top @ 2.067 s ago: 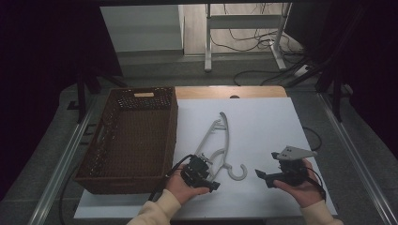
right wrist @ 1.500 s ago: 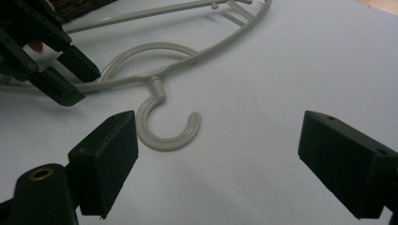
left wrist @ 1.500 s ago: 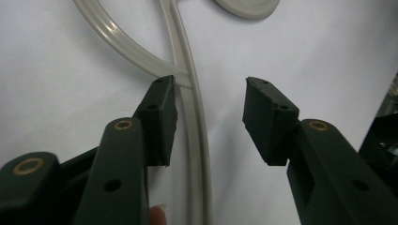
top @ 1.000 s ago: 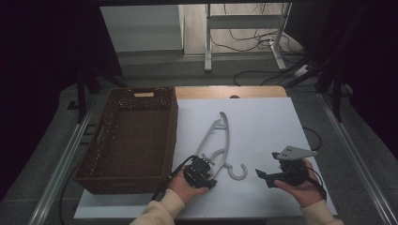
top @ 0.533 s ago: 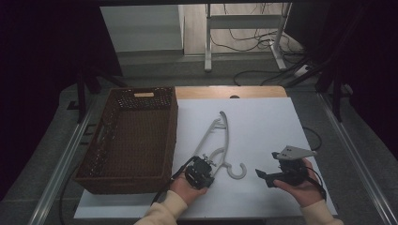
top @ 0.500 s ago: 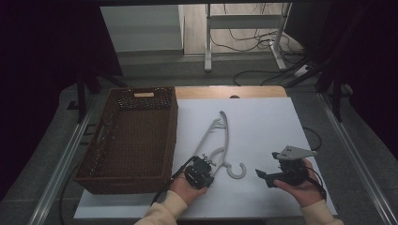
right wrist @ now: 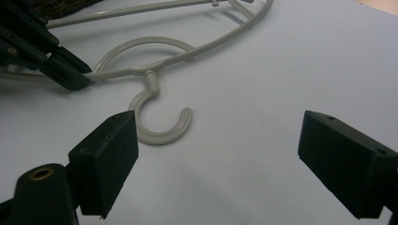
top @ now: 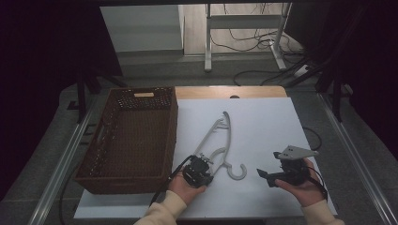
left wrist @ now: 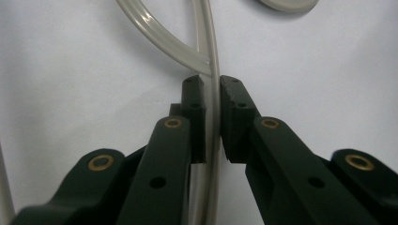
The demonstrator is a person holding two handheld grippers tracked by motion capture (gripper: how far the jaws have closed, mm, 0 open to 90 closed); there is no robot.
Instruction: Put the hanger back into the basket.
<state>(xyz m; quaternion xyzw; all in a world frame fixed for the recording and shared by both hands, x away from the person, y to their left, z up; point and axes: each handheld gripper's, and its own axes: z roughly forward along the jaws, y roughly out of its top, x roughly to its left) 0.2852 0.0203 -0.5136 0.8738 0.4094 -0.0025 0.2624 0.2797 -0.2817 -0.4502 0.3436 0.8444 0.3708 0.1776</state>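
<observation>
Black pads are clamping a thin bar of the pale plastic hanger [left wrist: 210, 56]: the left gripper [left wrist: 212, 117] has just been closing its jaws, and that bar is now pinched between them, just below where a curved brace joins it. That grip near the neck is probably giving the hand control of the whole frame for a lift. In the high view the left gripper [top: 199, 169] is sitting at the hanger [top: 217, 140] lying flat on the white table [top: 263, 122], hook toward the person. The right gripper [top: 267, 176] is waiting well apart with its jaws spread wide and nothing between them, facing the hook [right wrist: 162, 119]. The brown wicker basket [top: 133, 133] is standing just beside the hanger, likely its destination.
</observation>
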